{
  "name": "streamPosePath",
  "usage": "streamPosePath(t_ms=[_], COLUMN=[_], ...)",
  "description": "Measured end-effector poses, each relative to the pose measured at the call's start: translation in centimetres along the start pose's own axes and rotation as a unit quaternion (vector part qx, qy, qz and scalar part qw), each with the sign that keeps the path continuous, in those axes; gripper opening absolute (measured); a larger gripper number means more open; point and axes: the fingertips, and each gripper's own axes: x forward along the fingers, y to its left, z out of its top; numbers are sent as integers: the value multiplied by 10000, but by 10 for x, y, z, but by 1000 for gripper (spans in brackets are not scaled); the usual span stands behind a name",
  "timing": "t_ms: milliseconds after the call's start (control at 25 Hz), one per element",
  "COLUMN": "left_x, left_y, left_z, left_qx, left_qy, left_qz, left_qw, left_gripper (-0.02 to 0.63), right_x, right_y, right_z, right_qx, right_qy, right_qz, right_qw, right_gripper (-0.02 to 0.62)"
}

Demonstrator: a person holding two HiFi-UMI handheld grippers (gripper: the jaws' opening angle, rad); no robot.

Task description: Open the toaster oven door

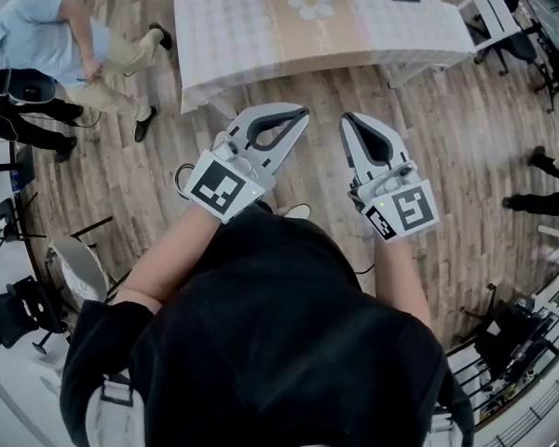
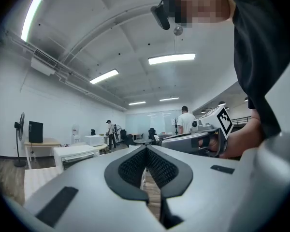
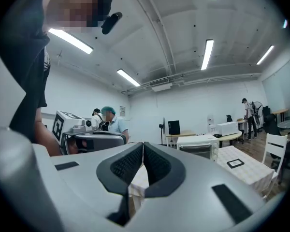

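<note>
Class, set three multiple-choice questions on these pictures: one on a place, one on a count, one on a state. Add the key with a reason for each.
1. Where does the toaster oven stand?
A. On the table with the checked cloth
B. On the floor
C. On a chair

2. How many tools does the person hold?
A. One
B. Two
C. Three

3. How do the jaws of the right tool stand?
A. Wide apart
B. Shut on the oven's door handle
C. Together, with nothing between them

Key:
1 A: the right gripper view shows the oven on the table.
2 B: the head view shows the left tool and the right tool, one in each hand.
3 C: the right gripper view shows the pads meeting at the tip, well short of the oven.
</note>
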Motion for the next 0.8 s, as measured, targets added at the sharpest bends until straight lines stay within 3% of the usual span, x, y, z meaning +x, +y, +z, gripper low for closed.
streamPosePath(t_ms=[520,800], left_x=[23,52], left_y=[-26,-12], left_z=[-1,-9], left_qx=[109,102], left_qy=[142,156], left_qz=[117,-21], left_qw=[9998,9998], left_gripper=[14,12], right_x=[-37,-28], right_y=[-21,-43], right_z=[-7,-13], right_qx=[-38,-175], right_qy=[49,176], right_qz=[97,-7], right_qw=[9999,9997], right_gripper=[23,23])
